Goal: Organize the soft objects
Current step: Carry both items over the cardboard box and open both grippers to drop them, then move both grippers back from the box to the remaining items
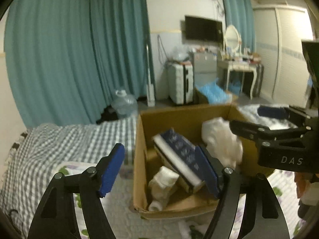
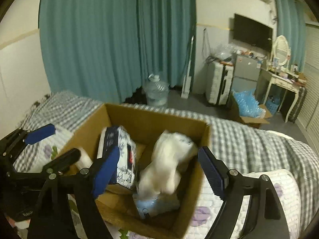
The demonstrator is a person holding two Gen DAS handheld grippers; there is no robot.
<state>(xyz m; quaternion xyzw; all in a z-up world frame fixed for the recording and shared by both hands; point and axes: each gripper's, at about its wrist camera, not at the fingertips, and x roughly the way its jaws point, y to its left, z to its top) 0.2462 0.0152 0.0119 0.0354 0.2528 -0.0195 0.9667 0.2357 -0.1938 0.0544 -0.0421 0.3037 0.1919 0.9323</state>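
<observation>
An open cardboard box (image 1: pixel 139 139) (image 2: pixel 201 159) sits on the bed. Inside lie a blue-and-white tissue pack (image 1: pixel 179 155) (image 2: pixel 123 151), a white soft bundle (image 1: pixel 221 139) (image 2: pixel 169 163), blurred as if in motion, and a white roll (image 1: pixel 161 185) (image 2: pixel 84 159). A pale blue pack (image 2: pixel 157 201) lies at the box bottom. My left gripper (image 1: pixel 159 171) is open and empty above the box's near-left side; it shows in the right wrist view (image 2: pixel 51 143). My right gripper (image 2: pixel 157 171) is open, above the white bundle; it shows in the left wrist view (image 1: pixel 267 119).
The box rests on a grey checked bedcover (image 1: pixel 65 139) (image 2: pixel 249 143) and a floral quilt (image 2: pixel 279 191). Beyond the bed stand a water jug (image 2: pixel 156 93), a suitcase (image 1: pixel 180 83), a box of blue packing (image 2: pixel 249 103), a dressing table (image 1: pixel 239 67) and teal curtains (image 1: pixel 79 39).
</observation>
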